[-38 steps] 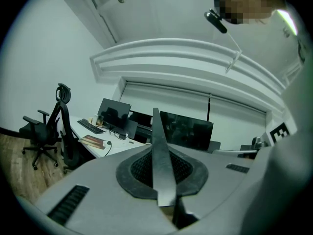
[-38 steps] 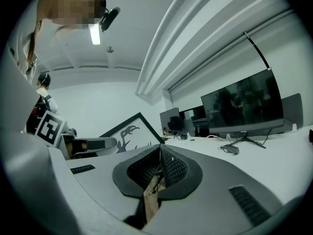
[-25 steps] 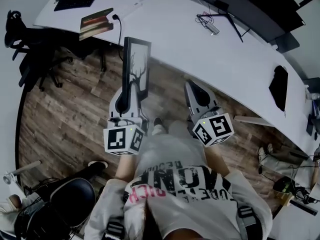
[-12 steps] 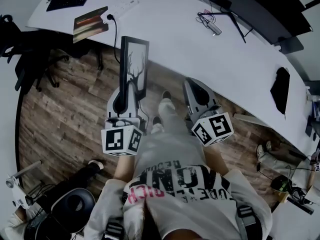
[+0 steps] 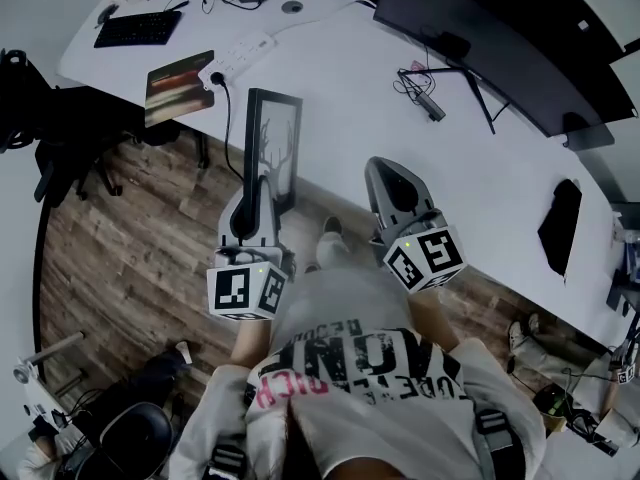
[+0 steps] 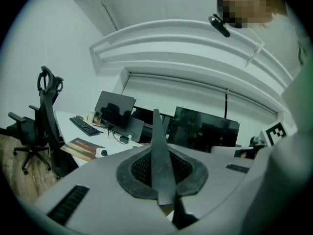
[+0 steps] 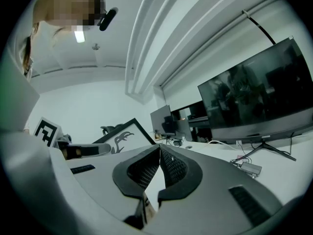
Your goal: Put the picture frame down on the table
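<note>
The picture frame point(image 5: 273, 146) is black, with a white print of a deer and bare trees. It stands upright on edge, and my left gripper point(image 5: 262, 182) is shut on its lower edge. In the head view its upper part lies over the front edge of the white table point(image 5: 350, 88). The left gripper view shows the picture frame point(image 6: 158, 151) edge-on between the pads. My right gripper point(image 5: 386, 166) is level beside it to the right, shut and empty. From the right gripper point(image 7: 159, 149) view, the picture frame point(image 7: 122, 135) shows at left.
On the table lie a book point(image 5: 180, 76), a power strip point(image 5: 238, 50), a keyboard point(image 5: 138, 30), a cabled adapter point(image 5: 432, 80) and a flat black object point(image 5: 557, 213). A monitor point(image 5: 470, 28) stands at the back. An office chair point(image 5: 70, 133) is at the left.
Both grippers have moved forward toward the table, the left one carrying the upright frame. The table edge is nearer and the frame reaches further over it.
</note>
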Tool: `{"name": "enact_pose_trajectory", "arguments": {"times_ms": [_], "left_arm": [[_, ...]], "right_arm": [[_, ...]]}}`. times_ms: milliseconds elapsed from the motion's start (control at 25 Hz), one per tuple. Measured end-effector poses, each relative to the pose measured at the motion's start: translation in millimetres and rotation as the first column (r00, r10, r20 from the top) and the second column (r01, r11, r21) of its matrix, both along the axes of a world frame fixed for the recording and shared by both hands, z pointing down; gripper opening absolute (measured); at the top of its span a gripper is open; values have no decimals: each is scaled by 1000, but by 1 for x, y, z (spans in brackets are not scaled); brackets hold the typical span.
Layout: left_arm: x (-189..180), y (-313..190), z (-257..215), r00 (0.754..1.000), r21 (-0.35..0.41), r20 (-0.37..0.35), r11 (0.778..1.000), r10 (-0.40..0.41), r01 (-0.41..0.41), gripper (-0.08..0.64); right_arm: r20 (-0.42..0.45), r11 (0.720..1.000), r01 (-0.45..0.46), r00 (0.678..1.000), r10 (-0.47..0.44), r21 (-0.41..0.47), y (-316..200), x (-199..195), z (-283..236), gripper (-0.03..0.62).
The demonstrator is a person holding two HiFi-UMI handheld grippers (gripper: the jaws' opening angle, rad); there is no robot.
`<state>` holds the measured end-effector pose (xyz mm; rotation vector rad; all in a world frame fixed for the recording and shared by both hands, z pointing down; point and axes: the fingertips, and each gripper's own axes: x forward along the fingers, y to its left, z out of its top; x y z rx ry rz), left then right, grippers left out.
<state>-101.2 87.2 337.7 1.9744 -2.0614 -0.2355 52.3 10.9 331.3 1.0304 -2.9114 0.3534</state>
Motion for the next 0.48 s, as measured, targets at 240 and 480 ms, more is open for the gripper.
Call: {"name": "enact_pose_trajectory", "arguments": {"times_ms": [240,480], "left_arm": [[0,-41,-5,1000,3,5,1000,-23,23,15],[-1,-70,-7,999,7,-6,999,-35,35,15]], "right_arm": [[10,1000,-5,1000,5,-5,-45,8,-2,2],[3,999,-33,999,33,-29,-76,17,1,2]]}}
